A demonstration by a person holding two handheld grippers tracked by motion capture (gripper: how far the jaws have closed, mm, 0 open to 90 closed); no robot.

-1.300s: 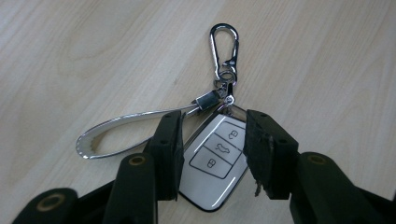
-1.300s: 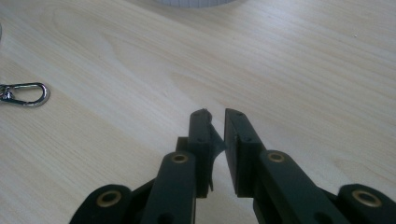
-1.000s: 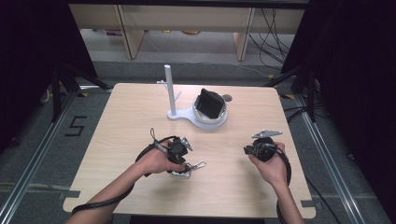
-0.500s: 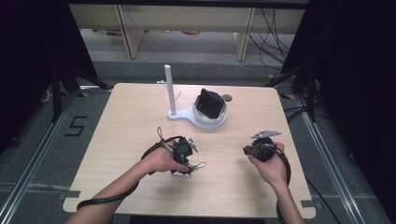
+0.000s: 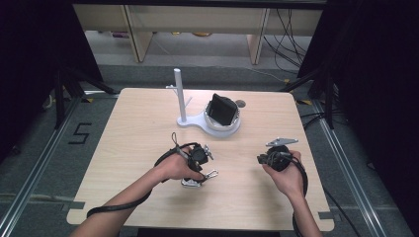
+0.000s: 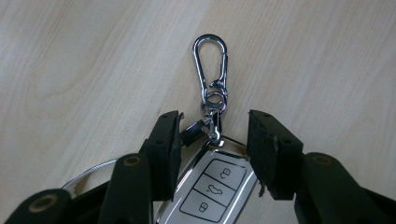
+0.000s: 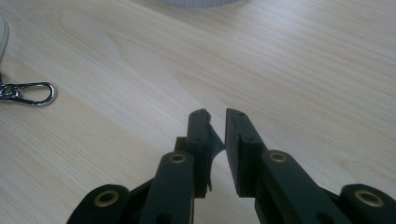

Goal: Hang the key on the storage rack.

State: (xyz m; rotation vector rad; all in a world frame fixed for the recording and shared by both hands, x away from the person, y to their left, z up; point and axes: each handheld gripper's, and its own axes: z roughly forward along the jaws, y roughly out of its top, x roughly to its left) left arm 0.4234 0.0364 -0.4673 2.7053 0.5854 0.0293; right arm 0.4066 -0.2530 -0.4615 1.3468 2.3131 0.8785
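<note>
A chrome-edged car key fob (image 6: 212, 184) with three buttons lies on the wooden table (image 5: 138, 148), and a chrome carabiner (image 6: 211, 65) is linked to its top. My left gripper (image 6: 212, 126) is open, one jaw on each side of the fob's top end, low over the table. In the high view the left gripper (image 5: 196, 173) points down at the fob (image 5: 191, 182). My right gripper (image 7: 218, 116) hovers over bare wood with its jaws nearly together and nothing between them. The carabiner (image 7: 32, 93) shows at its far left. In the high view, the right gripper (image 5: 260, 159) is at the table's right.
A white stand (image 5: 195, 121) with an upright post (image 5: 179, 94) sits at the table's far middle. Its round dish (image 5: 232, 129) holds a black object (image 5: 221, 109). Dark floor, shelving and cables surround the table.
My left gripper has shifted slightly right and settled over the key fob. The right hand has stayed in place.
</note>
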